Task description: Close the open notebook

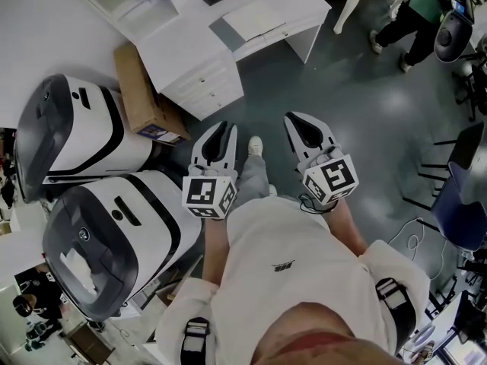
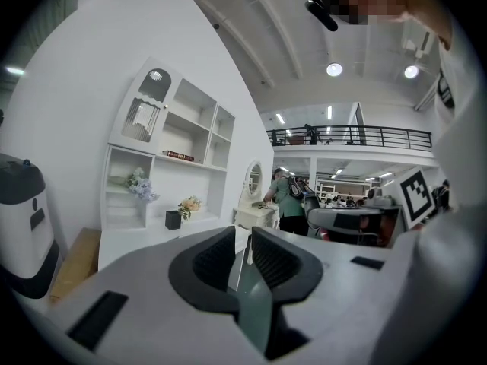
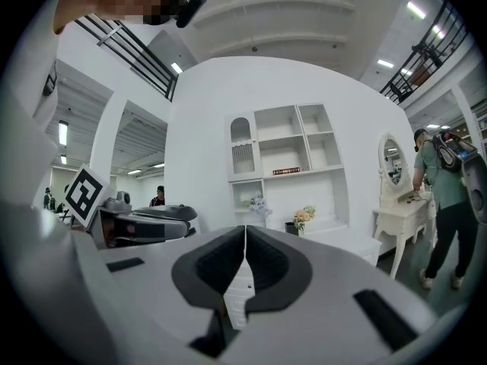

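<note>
In the head view, a pale open notebook [image 1: 255, 19] lies on a grey mat on the white desk [image 1: 190, 52] at the top, far beyond both grippers. My left gripper [image 1: 226, 125] and right gripper [image 1: 291, 117] are held side by side at chest height over the floor, pointing toward the desk, with nothing in them. In the left gripper view, the left gripper [image 2: 243, 238] shows a narrow gap between its jaws. The right gripper [image 3: 245, 234] has its jaws touching at the tips. I cannot make out the notebook in either gripper view.
Two large white-and-black pods [image 1: 91, 226] stand at the left, with a cardboard box [image 1: 141, 90] leaning by the desk. A shelf unit [image 3: 281, 158] with flowers [image 2: 138, 185] rises behind it. A person [image 1: 411, 14] stands at a dressing table [image 3: 403, 211]; chairs [image 1: 464, 196] are at the right.
</note>
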### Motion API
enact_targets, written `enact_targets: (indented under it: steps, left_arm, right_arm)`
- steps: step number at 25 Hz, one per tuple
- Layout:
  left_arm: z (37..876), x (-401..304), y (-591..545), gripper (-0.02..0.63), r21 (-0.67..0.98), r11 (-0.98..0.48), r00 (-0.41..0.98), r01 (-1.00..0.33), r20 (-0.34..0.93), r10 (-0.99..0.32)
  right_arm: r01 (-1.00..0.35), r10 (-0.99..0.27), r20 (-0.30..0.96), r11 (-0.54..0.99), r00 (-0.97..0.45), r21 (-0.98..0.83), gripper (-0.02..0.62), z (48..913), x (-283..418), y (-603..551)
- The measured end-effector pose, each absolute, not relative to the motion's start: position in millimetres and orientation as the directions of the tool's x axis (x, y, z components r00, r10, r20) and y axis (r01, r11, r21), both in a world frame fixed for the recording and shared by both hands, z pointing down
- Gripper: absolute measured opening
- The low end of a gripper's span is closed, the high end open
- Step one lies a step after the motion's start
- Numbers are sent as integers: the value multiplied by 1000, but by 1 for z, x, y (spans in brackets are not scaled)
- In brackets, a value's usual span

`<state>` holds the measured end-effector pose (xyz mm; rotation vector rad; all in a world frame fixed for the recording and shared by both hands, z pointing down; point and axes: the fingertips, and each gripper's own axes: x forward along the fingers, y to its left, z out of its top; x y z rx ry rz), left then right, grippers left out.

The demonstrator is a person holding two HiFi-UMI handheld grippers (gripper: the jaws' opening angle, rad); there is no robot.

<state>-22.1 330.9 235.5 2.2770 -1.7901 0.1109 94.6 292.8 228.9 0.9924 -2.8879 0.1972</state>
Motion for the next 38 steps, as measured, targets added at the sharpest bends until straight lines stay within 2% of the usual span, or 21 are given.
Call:
enact_targets:
  steps: [19, 38]
  left_arm:
    - [259, -80, 189, 0, 159, -249, 285, -955, 268, -920]
    - [285, -130, 58, 0, 199, -314, 363, -928, 300, -882]
  right_arm:
    - [-640, -619, 171, 758, -766, -124, -3, 251, 31, 152]
    - [-690, -660, 234, 719, -714, -77, -3, 267, -21, 29]
